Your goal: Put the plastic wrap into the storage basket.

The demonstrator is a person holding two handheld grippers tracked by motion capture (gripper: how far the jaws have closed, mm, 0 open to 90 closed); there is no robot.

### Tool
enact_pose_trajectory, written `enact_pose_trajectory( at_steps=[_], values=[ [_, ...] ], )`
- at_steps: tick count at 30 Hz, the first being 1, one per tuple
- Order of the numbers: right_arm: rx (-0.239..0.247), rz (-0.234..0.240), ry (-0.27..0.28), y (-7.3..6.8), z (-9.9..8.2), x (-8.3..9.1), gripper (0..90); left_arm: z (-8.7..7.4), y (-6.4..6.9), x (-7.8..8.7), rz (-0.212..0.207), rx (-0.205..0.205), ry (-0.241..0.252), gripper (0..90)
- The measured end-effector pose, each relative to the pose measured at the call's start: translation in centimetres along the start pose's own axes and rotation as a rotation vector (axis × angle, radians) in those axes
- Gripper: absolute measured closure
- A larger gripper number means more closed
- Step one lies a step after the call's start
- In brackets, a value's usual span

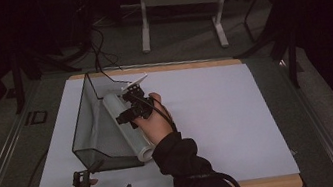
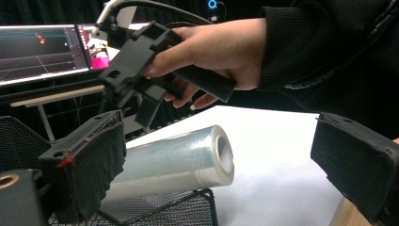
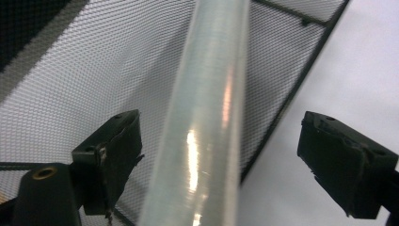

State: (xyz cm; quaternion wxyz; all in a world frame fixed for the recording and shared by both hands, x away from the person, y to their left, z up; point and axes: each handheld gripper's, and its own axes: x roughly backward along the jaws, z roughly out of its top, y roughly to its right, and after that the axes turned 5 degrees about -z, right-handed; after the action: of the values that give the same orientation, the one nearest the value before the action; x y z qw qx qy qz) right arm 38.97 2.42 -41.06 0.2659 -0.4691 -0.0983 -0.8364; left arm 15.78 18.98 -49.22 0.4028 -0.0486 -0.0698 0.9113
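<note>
A roll of clear film (image 1: 125,126) lies in a black mesh basket (image 1: 90,131) tipped on its side on the white-covered worktop (image 1: 218,115), one end poking past the basket's rim. The right gripper (image 1: 127,111) hovers just above the roll, its fingers (image 3: 346,165) spread wide to either side and touching nothing. The left gripper (image 1: 102,182) waits at the near edge of the worktop, its fingers (image 2: 89,165) also wide apart and empty.

To take the roll cleanly, the right gripper would do well to come down square across it, both fingers clearing the mesh wall, then close near the middle so that the slick film does not swing or slide; a grip near one end risks tipping.
</note>
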Motion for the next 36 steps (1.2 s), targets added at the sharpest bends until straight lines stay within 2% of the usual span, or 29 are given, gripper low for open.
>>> enact_pose_trajectory(
  at_steps=[1, 7, 9, 15, 19, 23, 28, 36],
  values=[
    [0.014, -0.006, 0.011, 0.1, -0.2, 0.1, 14.0, 0.0, 0.0, 0.0, 0.001, 0.0, -0.001, 4.4],
    [0.036, 0.075, 0.041, 1.2, -0.9, 0.7, 14.8, 0.0, 0.0, 0.0, 0.001, 0.002, -0.003, 4.3],
    [0.039, 0.09, 0.054, 1.5, -1.2, 1.0, 14.8, 0.0, 0.0, 0.0, 0.002, 0.003, -0.004, 4.4],
    [0.081, 0.085, 0.101, 2.3, -2.4, 2.5, 14.7, 0.0, 0.0, 0.0, 0.001, 0.004, -0.004, 4.4],
    [0.076, 0.089, 0.142, 3.5, -3.3, 3.6, 14.7, -0.1, 0.0, -0.1, 0.0, 0.004, -0.008, 4.4],
    [0.082, 0.088, 0.163, 4.6, -4.3, 4.6, 14.1, -0.1, 0.0, -0.2, 0.001, 0.003, -0.007, 4.3],
    [0.066, 0.086, 0.193, 5.9, -5.6, 5.5, 14.2, -0.1, 0.1, -0.3, -0.001, 0.006, -0.011, 4.4],
    [0.059, 0.068, 0.208, 8.1, -8.0, 6.3, 14.1, -0.2, 0.1, -0.3, 0.0, 0.007, -0.011, 4.3]
  ],
)
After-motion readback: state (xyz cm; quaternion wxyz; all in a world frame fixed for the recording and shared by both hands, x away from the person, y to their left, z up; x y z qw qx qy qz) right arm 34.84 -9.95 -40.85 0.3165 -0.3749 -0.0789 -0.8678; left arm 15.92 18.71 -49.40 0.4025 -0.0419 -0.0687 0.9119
